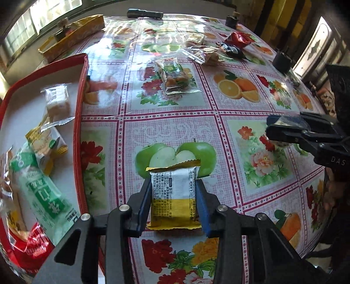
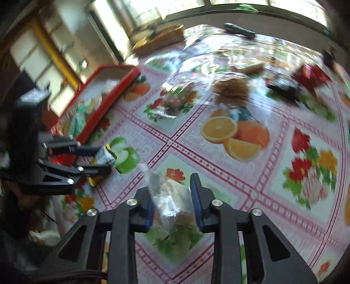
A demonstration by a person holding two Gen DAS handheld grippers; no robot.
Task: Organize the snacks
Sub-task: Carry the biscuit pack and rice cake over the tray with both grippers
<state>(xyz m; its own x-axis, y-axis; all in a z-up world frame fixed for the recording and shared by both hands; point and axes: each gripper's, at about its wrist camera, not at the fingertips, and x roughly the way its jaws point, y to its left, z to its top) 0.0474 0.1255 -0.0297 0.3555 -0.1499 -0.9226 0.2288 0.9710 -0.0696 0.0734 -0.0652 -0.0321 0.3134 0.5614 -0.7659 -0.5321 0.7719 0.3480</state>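
My left gripper [image 1: 174, 183] is shut on a yellow-and-white snack packet [image 1: 175, 196], low over the green-apple print of the tablecloth. The red-rimmed tray [image 1: 82, 109] lies just to its left and holds several snacks, among them a green packet [image 1: 41, 192] and a clear-wrapped one [image 1: 58, 100]. My right gripper [image 2: 170, 185] is shut on a clear-wrapped snack [image 2: 168, 203] above the cloth. It also shows at the right edge of the left wrist view as the right gripper [image 1: 282, 129]. In the right wrist view the left gripper [image 2: 102, 159] sits at the left, beside the tray [image 2: 109, 104].
Loose snacks lie farther back: a clear packet with a green label [image 1: 175, 76], more clear packets [image 1: 203, 54], a dark candy [image 1: 231, 49] and a red packet [image 1: 239, 39]. A yellow box [image 1: 72, 41], a flashlight [image 1: 145, 14] and a dark cup [image 1: 282, 61] stand near the table's edges.
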